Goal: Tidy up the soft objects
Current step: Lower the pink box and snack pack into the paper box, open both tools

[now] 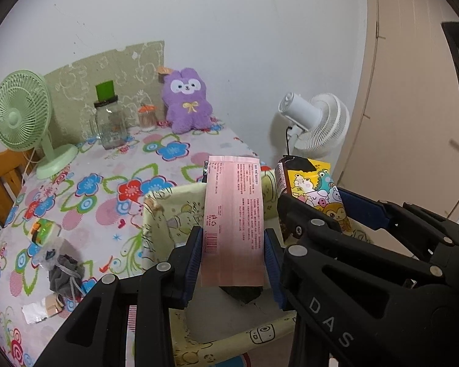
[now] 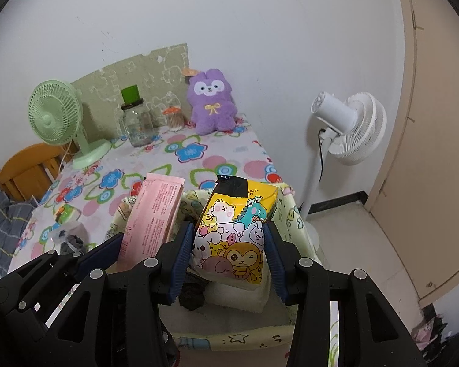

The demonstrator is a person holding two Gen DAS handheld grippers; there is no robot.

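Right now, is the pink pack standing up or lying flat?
Standing up. The pink pack is upright over the yellow cloth basket, its sides between the left gripper's blue pads.

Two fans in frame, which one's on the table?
The green fan, standing on the flowered tablecloth at its back left corner. The white fan stands on a pole on the floor, right of the table.

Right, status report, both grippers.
Left gripper shut on pink pack. Right gripper shut on cartoon pack. Both over fabric basket. Nothing blocking.
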